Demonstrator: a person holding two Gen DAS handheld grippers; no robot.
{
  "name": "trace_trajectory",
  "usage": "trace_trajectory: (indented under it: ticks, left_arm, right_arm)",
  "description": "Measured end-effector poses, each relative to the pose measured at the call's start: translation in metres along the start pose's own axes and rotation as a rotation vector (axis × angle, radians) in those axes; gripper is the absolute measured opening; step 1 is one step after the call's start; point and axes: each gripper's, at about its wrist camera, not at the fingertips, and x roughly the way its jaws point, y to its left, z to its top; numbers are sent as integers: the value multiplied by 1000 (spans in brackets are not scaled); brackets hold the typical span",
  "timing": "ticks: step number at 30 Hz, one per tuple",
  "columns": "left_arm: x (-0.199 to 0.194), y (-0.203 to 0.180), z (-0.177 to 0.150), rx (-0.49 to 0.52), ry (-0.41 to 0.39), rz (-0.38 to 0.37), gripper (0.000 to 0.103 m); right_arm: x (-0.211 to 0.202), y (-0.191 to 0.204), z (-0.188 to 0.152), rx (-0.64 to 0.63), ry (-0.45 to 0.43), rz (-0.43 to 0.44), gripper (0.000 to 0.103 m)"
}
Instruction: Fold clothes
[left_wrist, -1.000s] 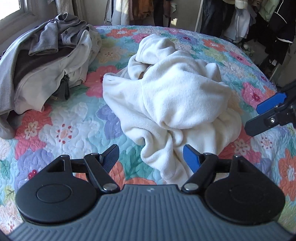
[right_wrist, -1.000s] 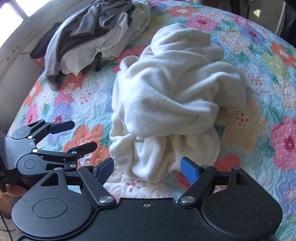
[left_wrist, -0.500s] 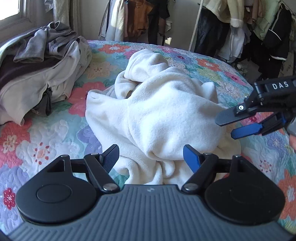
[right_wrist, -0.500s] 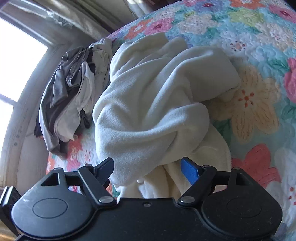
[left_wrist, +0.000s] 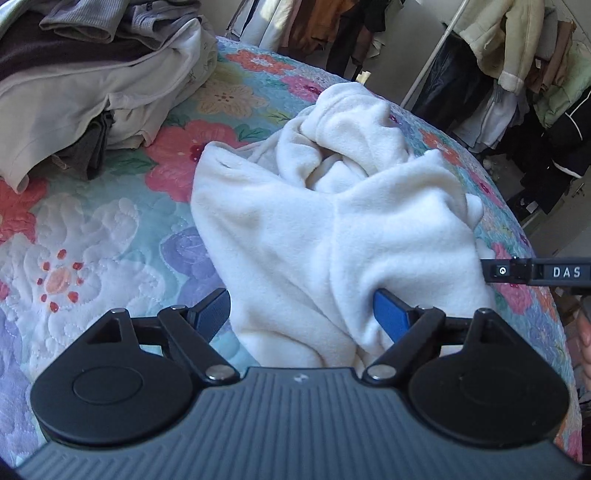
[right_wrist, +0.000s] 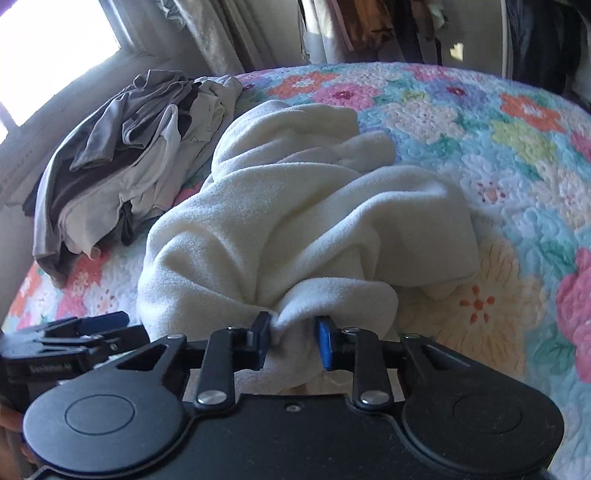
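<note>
A crumpled cream fleece garment (left_wrist: 332, 229) lies heaped on the floral quilt; it also shows in the right wrist view (right_wrist: 295, 221). My left gripper (left_wrist: 301, 314) is open, its blue fingers either side of the garment's near fold. My right gripper (right_wrist: 291, 339) is shut on a bunched near edge of the fleece. The right gripper's body shows at the right edge of the left wrist view (left_wrist: 535, 273). The left gripper shows at lower left in the right wrist view (right_wrist: 74, 339).
A pile of grey, brown and off-white clothes (left_wrist: 74, 74) sits at the far left of the bed, also in the right wrist view (right_wrist: 129, 166). The floral quilt (right_wrist: 498, 184) spreads to the right. Hanging clothes on a rack (left_wrist: 517, 74) stand beyond the bed.
Both grippers have moved in close to the fleece. My right gripper has closed on its near edge. My left gripper stays open, now around a fold.
</note>
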Motion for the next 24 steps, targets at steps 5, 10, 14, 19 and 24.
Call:
trace_trajectory:
  ticks: [5,10,14,19,24]
  left_arm:
    - [6,27,4,-1,-157,250,79]
    - [41,66,-2,-189,-53,43,80]
    - [45,69,-1,-254,-26,-171,85]
    - [63,57,-12,-377,68,-249,40]
    - [32,30,-12,-212,-2,-97,16]
  right_arm:
    - [22,21,18,-192,24,-202,23]
    - [25,32,17,-282,78,-271,22]
    - [-1,34,-2,-285,26,-354,9]
    - [-27,40,-25,-240,-33,-355,9]
    - [-44,56,-30,-127,-88,-270,9]
